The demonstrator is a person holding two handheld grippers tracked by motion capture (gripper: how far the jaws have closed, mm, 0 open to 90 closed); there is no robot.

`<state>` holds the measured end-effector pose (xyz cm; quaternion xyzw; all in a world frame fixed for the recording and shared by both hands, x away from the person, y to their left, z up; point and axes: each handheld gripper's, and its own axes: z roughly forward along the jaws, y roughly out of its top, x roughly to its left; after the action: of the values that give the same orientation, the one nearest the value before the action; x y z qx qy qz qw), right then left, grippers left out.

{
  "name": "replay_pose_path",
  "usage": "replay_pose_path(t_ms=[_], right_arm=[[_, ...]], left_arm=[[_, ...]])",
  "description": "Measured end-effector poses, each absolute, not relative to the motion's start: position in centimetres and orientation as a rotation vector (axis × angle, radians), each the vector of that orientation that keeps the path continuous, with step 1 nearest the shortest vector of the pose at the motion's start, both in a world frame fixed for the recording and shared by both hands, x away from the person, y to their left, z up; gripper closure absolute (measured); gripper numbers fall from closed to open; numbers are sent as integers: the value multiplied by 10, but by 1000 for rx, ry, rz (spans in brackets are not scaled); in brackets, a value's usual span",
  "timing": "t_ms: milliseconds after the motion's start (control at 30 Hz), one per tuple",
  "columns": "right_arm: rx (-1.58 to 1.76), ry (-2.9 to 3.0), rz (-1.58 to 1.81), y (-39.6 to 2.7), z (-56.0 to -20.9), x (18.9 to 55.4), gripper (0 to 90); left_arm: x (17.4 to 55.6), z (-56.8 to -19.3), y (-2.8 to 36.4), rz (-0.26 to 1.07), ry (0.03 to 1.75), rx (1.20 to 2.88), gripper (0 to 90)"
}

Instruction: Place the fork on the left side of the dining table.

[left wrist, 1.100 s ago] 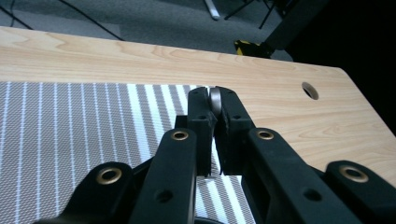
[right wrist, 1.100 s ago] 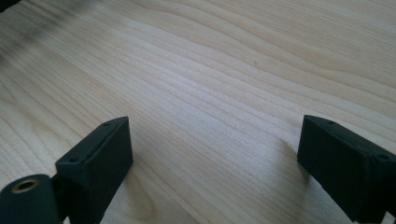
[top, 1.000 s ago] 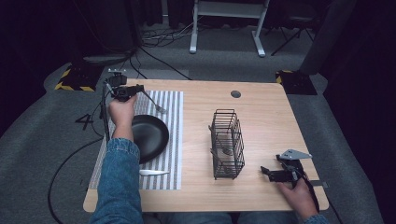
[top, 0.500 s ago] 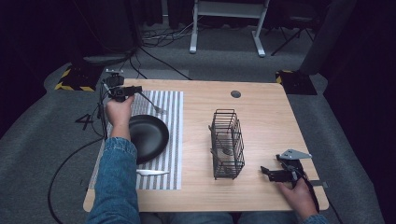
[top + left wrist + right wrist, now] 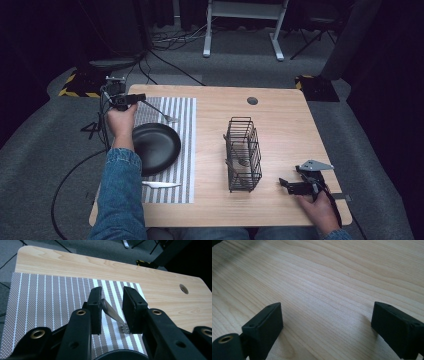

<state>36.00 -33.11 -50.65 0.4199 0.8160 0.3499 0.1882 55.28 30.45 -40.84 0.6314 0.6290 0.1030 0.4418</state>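
metal fork (image 5: 113, 315) lies on the striped mat (image 5: 50, 300) between my left gripper (image 5: 112, 311)'s half-closed jaws, touching one pad, not clamped. closing off-centre could skid it. right gripper (image 5: 292, 186) sits wide apart on bare table (image 5: 324, 277). can't identify what's in the wire basket (image 5: 243, 152).

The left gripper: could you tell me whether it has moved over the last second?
No. In the high view the left gripper stays at the far left corner of the striped mat, beyond the black plate.
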Motion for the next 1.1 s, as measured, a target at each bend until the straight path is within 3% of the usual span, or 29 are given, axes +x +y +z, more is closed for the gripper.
replay_pose_path(t_ms=[900,1100], right_arm=[[1181,2296,984,-331,-507,360,103],[1181,2296,984,-331,-507,360,103]], left_arm=[[556,-447,318,217,1625,1585,668],[559,-450,318,216,1639,1593,623]])
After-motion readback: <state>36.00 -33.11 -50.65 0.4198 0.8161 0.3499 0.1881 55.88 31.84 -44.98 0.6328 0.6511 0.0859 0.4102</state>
